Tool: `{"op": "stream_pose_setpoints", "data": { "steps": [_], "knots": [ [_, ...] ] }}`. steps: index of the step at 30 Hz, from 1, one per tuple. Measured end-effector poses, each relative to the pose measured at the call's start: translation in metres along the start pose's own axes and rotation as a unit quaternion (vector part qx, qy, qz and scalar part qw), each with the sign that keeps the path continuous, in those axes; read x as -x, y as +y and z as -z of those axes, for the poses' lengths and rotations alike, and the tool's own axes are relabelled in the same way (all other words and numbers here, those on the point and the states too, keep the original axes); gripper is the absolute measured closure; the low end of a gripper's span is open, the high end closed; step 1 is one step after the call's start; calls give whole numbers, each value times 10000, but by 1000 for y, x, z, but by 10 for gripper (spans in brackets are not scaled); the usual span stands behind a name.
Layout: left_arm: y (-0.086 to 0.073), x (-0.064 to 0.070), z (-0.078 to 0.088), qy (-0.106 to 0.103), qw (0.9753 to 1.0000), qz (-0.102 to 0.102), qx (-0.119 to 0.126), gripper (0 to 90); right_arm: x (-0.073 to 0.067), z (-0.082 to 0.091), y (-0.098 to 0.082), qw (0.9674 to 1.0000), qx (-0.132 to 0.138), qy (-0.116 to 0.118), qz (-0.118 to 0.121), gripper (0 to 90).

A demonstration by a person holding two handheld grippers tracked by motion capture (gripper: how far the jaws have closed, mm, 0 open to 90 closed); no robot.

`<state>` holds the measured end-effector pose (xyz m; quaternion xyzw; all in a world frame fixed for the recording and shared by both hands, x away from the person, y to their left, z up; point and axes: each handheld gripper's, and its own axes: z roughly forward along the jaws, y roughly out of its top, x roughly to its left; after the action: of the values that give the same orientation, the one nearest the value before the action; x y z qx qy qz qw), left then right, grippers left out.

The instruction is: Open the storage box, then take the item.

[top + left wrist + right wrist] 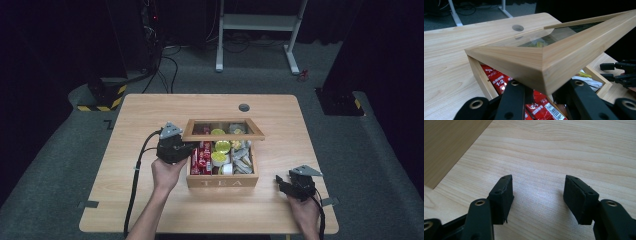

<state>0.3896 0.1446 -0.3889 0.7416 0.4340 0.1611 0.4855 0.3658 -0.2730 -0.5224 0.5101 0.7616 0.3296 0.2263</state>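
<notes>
A wooden box marked TEA (222, 181) stands mid-table, its glass-paned lid (223, 136) raised partway. Inside lie red packets (202, 157), green-topped pods (220, 150) and grey sachets (242, 156). My left gripper (186, 148) is at the lid's front left corner. In the left gripper view the jaws flank that lid (564, 57) corner, with the left gripper (544, 87) shut on it, above the red packets (496, 78). My right gripper (281, 184) rests open on the table right of the box. In its own view the right gripper (538, 192) holds nothing, the box wall (444, 145) at upper left.
A round cable hole (244, 107) sits near the table's far edge. Beyond the table stand a white desk frame (257, 22) and a yellow-and-black striped base (102, 97) with cables on the floor. Bare tabletop (135, 200) lies left and in front of the box.
</notes>
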Motion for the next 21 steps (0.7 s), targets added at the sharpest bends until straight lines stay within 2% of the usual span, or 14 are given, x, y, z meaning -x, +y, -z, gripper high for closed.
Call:
{"op": "stream_pose_setpoints", "data": {
  "steps": [21],
  "knots": [
    [5, -2, -4, 2, 10000, -52, -12, 716, 0, 0, 0, 10000, -11, 15, 24, 395]
  ]
}}
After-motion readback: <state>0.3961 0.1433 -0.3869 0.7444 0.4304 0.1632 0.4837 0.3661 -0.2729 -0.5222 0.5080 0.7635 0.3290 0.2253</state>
